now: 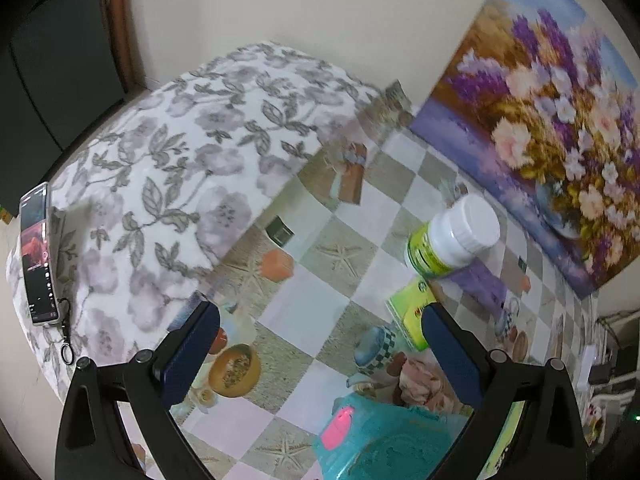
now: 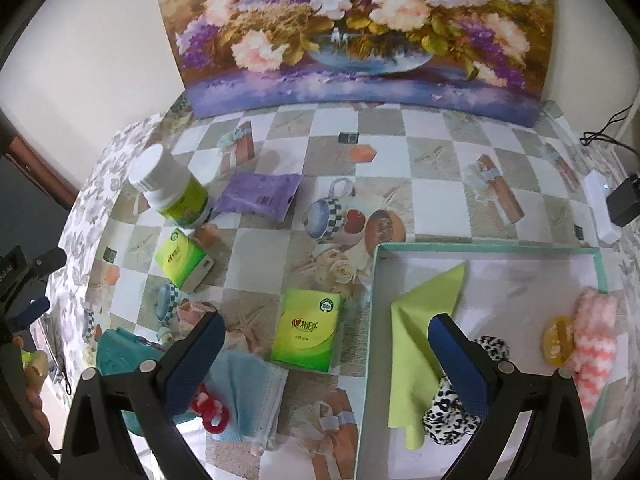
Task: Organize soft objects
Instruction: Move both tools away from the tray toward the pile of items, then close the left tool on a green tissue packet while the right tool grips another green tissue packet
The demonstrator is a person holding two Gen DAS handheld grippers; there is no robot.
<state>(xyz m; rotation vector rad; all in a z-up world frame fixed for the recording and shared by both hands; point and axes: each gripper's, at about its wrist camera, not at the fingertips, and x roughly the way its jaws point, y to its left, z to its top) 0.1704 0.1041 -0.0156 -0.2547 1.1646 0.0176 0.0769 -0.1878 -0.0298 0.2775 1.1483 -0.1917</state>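
Note:
In the right wrist view, a shallow teal-rimmed box point(image 2: 486, 249) holds a lime green cloth point(image 2: 416, 340), a leopard-print scrunchie point(image 2: 452, 416), a pink-and-white fuzzy sock point(image 2: 592, 340) and a yellow item point(image 2: 558, 340). My right gripper point(image 2: 326, 354) is open and empty above the box's left rim. Left of the box lie a blue face mask point(image 2: 250, 394), a red scrunchie point(image 2: 210, 410), a green tissue pack point(image 2: 306, 330) and a purple pack point(image 2: 258, 196). My left gripper point(image 1: 320, 344) is open and empty over the table, above a teal object point(image 1: 380, 444).
A white-capped green bottle point(image 2: 170, 186) and a second green tissue pack point(image 2: 184, 262) sit at the left; both also show in the left wrist view, the bottle point(image 1: 452, 236) and the pack point(image 1: 412, 312). A flower painting point(image 2: 360, 32) leans on the wall. A phone point(image 1: 38, 256) lies on a floral blanket point(image 1: 180, 160). A charger point(image 2: 624, 198) is at right.

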